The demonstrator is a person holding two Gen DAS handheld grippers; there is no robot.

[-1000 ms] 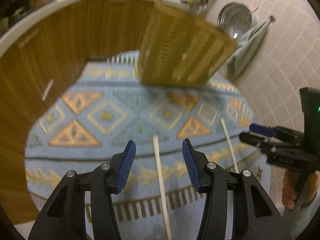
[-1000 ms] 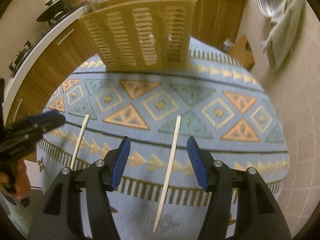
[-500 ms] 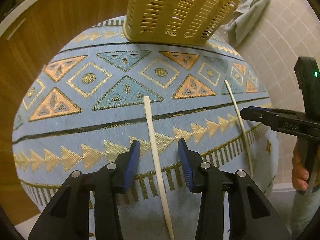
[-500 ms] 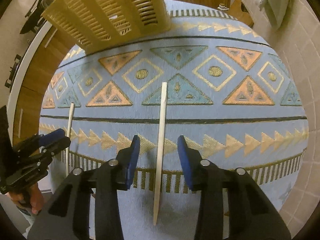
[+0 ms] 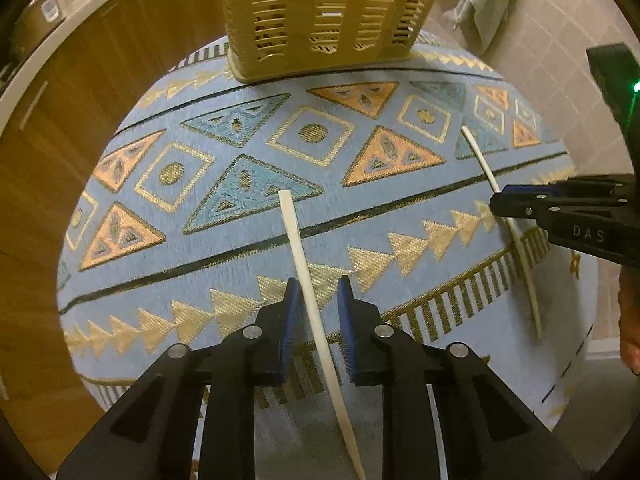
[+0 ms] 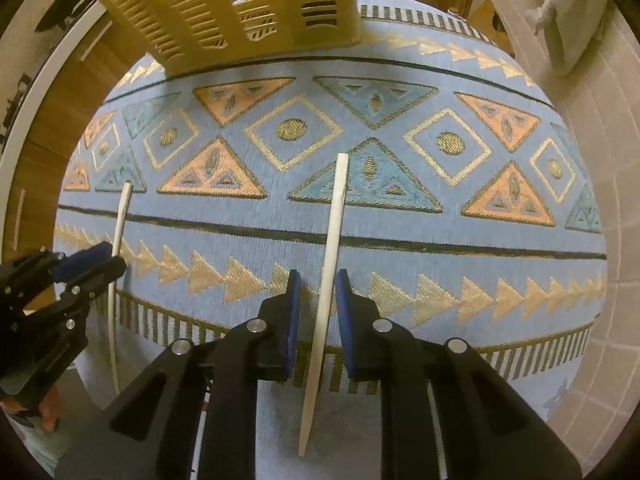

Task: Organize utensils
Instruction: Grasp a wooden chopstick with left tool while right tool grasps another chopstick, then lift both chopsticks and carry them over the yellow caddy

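Left gripper (image 5: 316, 312) pointed down over left chopstick (image 5: 298, 240); jaws closing, stick between blue pads, narrow gaps both sides, no pinch yet. Right gripper (image 6: 316, 306) likewise over right chopstick (image 6: 334, 220), jaws closing, stick between pads, not yet pressed. Both chopsticks pale, slim, tapered, lay flat and well apart on tablecloth (image 5: 240, 256): woven blue fabric, orange and teal triangles, gold diamonds. Slotted yellow plastic basket (image 5: 320, 12) stood at far edge. Wooden cabinets (image 5: 60, 140) left, tiled wall (image 6: 600, 120) right, grey towel (image 5: 486, 4) hanging.
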